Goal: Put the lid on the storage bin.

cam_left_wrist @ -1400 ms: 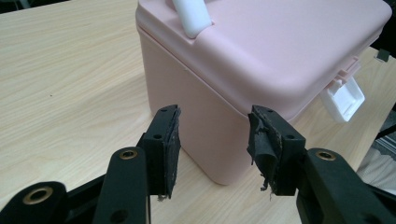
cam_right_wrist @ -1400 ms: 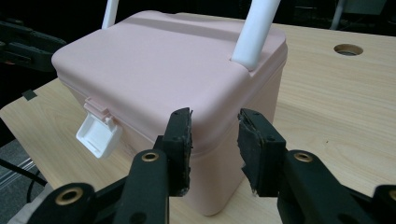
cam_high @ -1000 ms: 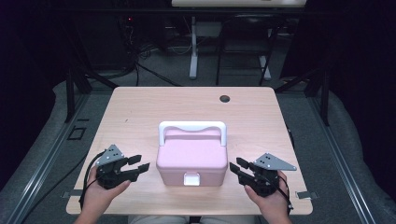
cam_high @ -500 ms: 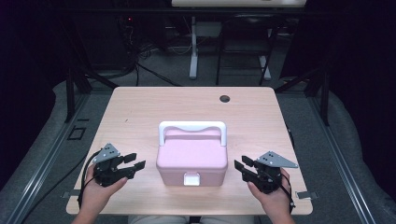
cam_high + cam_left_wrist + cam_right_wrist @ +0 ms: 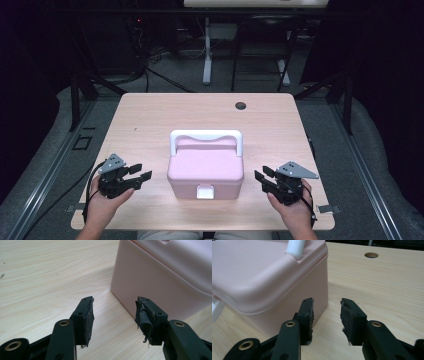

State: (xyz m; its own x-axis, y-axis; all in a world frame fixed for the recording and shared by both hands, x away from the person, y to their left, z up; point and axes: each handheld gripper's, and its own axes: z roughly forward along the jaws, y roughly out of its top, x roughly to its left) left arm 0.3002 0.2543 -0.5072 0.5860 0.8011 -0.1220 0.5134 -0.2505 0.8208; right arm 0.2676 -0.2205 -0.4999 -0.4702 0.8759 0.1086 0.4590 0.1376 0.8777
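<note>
Left gripper (image 5: 141, 171): we are seeing its jaws standing spread with nothing between them, just bare wood showing in the gap; they have just been opening a little further. In the left gripper view the worn pads (image 5: 89, 319) are hovering over the tabletop (image 5: 50, 277), and the right-hand pad is sitting just short of the near corner of the pink box (image 5: 160, 280), close but apart from it. From the high view, the person's left hand (image 5: 102, 205) is cradling this gripper from below, jaws pointing toward the box's side wall.

Right gripper (image 5: 264, 178): we are noting its jaws parted as well, gripping nothing, tabletop visible between the pads (image 5: 307, 315). In the right gripper view the pink box is lying ahead and to the left of the jaws, the left pad near its corner without touching. Its white handle (image 5: 295, 247) is rising from the lid at the top edge of that view.

Farther out, we are seeing the box (image 5: 205, 167) sitting between the two grippers, lid closed, white latch (image 5: 204, 191) facing the person. Beyond it, a round cable hole (image 5: 241, 106) is showing near the far edge of the table.
</note>
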